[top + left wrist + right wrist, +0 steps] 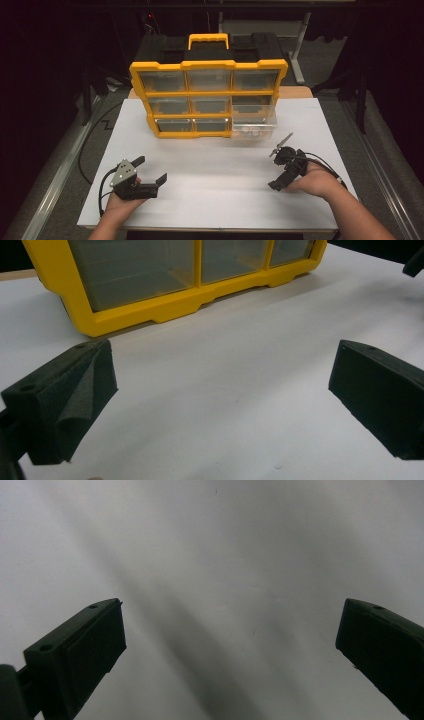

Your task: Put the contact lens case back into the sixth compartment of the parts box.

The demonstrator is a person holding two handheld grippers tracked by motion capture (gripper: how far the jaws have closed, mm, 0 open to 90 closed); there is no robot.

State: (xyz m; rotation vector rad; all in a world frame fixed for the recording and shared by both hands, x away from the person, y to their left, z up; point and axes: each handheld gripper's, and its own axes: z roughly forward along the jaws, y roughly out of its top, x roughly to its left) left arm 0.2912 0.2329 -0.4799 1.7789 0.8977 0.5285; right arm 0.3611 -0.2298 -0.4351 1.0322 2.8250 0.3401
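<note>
Table [210, 200]: a white sheet is covering the top, giving a bare, even working surface; both hands are resting on its near half, well apart from each other.

Organiser [207, 97]: a yellow-framed case of clear drawers is standing upright at the far middle of the table, its drawer fronts facing the person so that each one can be reached and seen into. In the left gripper view its lower edge [175, 305] is lying just ahead.

Pulled-out drawer [253, 126]: the clear drawer at the bottom right of the case is sticking forward out of its slot, probably so that its contents can be reached from above.

Left gripper [148, 170]: it is being held low over the near left of the table, jaws spread wide and grasping nothing, pointing toward the case; it seems to be waiting rather than working.

Right gripper [280, 170]: it is being held at the near right, tilted down toward the table, nearer to the open drawer than the left one is. In the right gripper view [225, 645] its jaws are standing wide apart with nothing between them, looking at bare white surface.

Small white pieces [250, 131]: they are lying inside the open drawer, too small to tell what they are; judging by the layout, they are what the right gripper is placed to fetch.
</note>
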